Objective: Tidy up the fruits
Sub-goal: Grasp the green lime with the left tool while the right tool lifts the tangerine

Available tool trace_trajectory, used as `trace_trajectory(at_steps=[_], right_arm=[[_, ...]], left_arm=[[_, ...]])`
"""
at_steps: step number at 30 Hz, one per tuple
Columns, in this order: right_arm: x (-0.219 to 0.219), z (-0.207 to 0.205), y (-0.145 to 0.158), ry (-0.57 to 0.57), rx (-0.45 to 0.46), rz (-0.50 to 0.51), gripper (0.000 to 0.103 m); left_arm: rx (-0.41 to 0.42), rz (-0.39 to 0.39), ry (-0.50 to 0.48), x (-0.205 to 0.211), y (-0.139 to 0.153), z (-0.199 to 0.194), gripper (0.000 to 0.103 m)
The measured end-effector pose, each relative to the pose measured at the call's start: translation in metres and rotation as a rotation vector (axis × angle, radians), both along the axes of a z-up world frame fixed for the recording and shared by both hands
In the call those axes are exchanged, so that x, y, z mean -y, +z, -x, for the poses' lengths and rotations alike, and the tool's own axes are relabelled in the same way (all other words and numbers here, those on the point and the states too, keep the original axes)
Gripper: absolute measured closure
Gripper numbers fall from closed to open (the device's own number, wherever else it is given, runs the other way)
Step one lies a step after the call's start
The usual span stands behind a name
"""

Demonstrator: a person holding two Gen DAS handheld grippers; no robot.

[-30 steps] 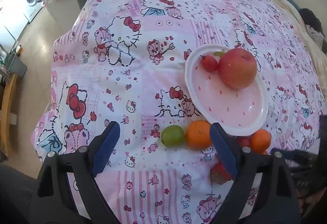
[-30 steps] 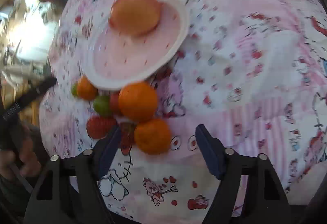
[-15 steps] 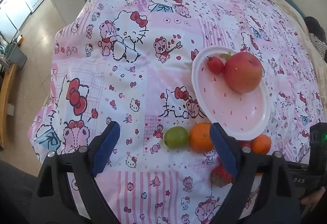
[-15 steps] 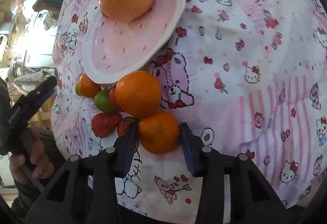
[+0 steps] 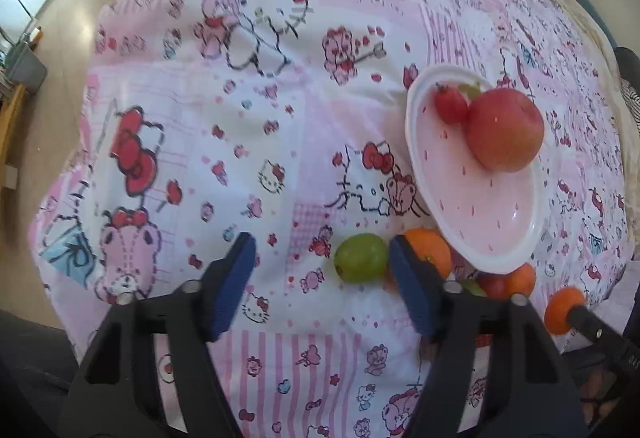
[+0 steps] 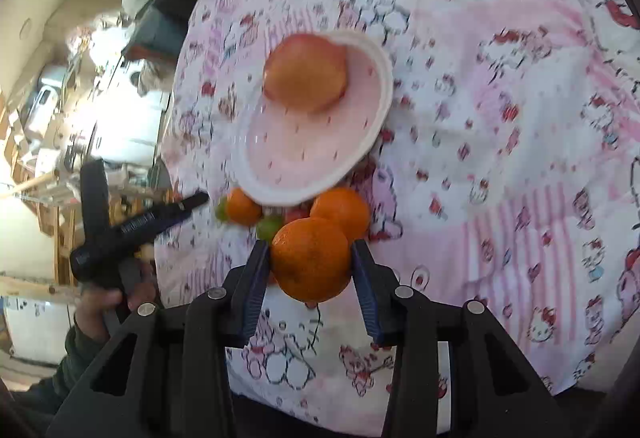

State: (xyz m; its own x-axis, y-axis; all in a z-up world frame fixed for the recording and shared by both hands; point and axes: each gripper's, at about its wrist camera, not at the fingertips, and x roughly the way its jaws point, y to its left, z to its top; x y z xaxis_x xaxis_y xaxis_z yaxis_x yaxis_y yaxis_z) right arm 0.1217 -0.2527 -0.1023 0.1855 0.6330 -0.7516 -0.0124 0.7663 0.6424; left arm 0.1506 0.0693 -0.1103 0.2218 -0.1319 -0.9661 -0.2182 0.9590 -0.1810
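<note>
Right gripper (image 6: pixel 310 265) fingers clenching round orange mandarin (image 6: pixel 311 259), lifting it clear of patterned pink bedsheet (image 6: pixel 500 166). White-rimmed pink plate (image 6: pixel 380 86) lying straight ahead, beyond fruit cluster. Left gripper (image 5: pixel 322 278) fingers narrowing, ungripped, small green lime (image 5: pixel 361 257) sitting between them against right finger.

Pink cartoon-print cloth (image 5: pixel 280 142), green lime (image 5: pixel 361 257), orange mandarin (image 6: pixel 311 259).

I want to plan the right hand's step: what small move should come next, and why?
Probably carry the orange up and over the plate rim toward its bare middle: the right gripper already clamps it, and only the apple fills the far side.
</note>
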Motion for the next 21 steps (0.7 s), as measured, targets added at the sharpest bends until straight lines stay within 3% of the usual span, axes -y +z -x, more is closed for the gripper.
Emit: trace_trajectory(at_steps=[1,4,8,11,15,21], right_arm=[[0.002,-0.002,0.0,-0.014,0.0,0.008,0.06],[0.006,-0.005,-0.002,-0.033,-0.012,0.006,0.06],[0.003,-0.011,-0.001,-0.033,-0.007,0.001,0.06],[-0.001,-0.012,-0.002,-0.032,-0.003,0.001,0.06],[-0.001,-0.013,-0.002,-0.032,-0.008,0.0,0.06],[-0.008,-0.017,-0.003,-0.025,-0.008,0.003,0.06]], left_arm=[[-0.006,0.009,0.002,0.0,-0.002,0.0,0.048],[-0.032,0.041,0.03,-0.006,-0.007,-0.001,0.05],[-0.076,0.146,0.098,-0.015,-0.017,-0.006,0.05],[-0.1,0.181,0.136,-0.017,-0.022,-0.009,0.051],[-0.149,0.281,0.198,-0.018,-0.033,-0.011,0.058],[-0.155,0.287,0.215,-0.012,-0.031,-0.009,0.063]])
